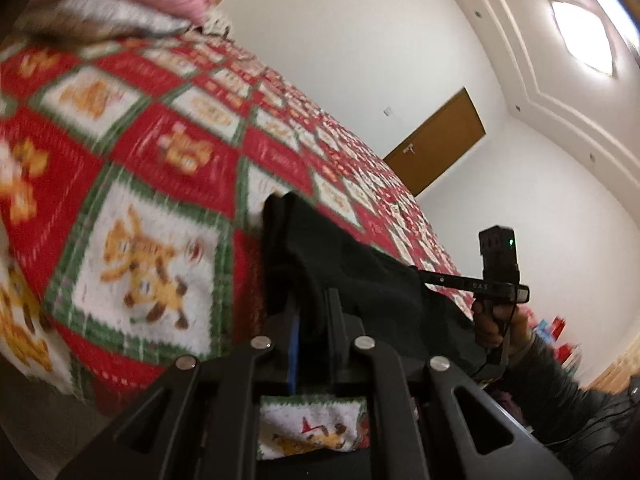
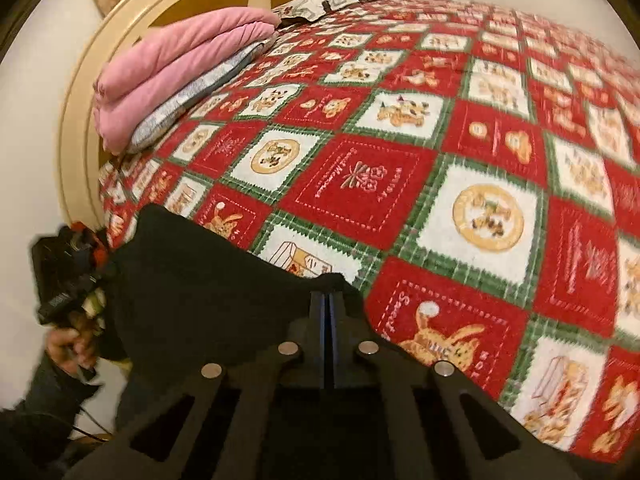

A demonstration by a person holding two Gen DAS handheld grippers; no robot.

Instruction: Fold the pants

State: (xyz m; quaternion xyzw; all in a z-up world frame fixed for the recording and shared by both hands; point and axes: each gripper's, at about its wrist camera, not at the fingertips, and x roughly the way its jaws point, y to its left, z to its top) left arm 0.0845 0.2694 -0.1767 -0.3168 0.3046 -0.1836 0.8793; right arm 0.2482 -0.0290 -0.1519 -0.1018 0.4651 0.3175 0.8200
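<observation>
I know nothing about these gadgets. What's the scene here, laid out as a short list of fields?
surface: bed with a red, white and green patchwork blanket
garment: black pants, held up between the two tools
left gripper: shut on the pants
right gripper: shut, black fabric at its tips
holder: a person's hand grips each tool
at the headboard: folded pink blanket on a grey patterned pillow
background: brown door, ceiling light

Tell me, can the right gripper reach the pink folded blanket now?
Probably not yet: the right gripper is shut on the black pants, and the pink blanket lies far across the bedspread.
</observation>
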